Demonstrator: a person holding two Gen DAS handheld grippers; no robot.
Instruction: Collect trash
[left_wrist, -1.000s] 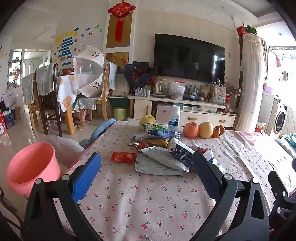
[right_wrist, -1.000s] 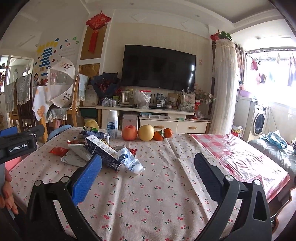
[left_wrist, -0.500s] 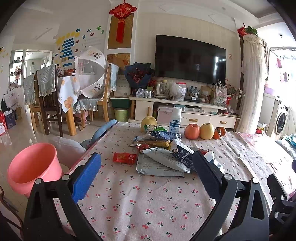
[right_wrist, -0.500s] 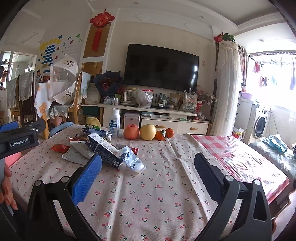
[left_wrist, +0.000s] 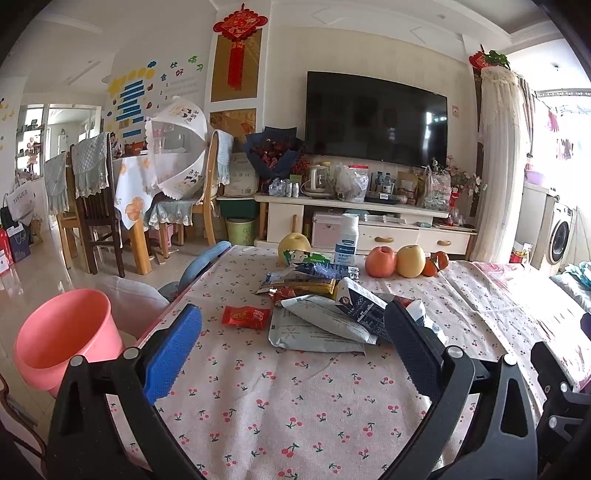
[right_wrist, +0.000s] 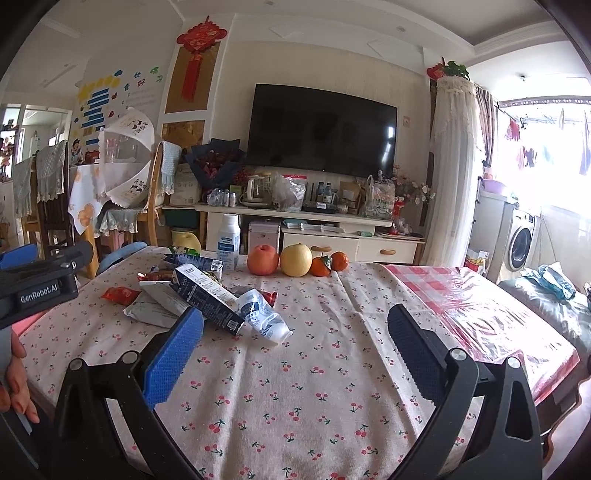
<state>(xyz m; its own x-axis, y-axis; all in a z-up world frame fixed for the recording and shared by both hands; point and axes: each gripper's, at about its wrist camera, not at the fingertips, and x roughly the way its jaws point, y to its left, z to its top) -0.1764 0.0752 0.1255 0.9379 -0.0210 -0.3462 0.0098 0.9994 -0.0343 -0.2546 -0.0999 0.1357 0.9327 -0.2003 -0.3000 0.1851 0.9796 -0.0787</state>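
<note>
- Left wrist: fingers (left_wrist: 173, 350) of left gripper (left_wrist: 291, 343) spread wide, gripping nothing; hovering over the table (left_wrist: 295, 406), short of the trash pile (left_wrist: 325, 306); pink bucket (left_wrist: 66, 339) beside the table's left edge, apparently empty; nothing collected yet, by the look of it.
- Right wrist: right gripper (right_wrist: 295, 339) likewise gaping, empty; trash pile to its left, mid-table: crumpled wrappers, flattened dark carton (right_wrist: 207, 295), squashed cup (right_wrist: 264, 317), red packet (right_wrist: 120, 294) apart; all left to clear.

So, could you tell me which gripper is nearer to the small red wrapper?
Left. The left gripper points over the table's left part, with the red wrapper just ahead between its fingers; the right gripper sits further right, the wrapper far to its left.
</note>
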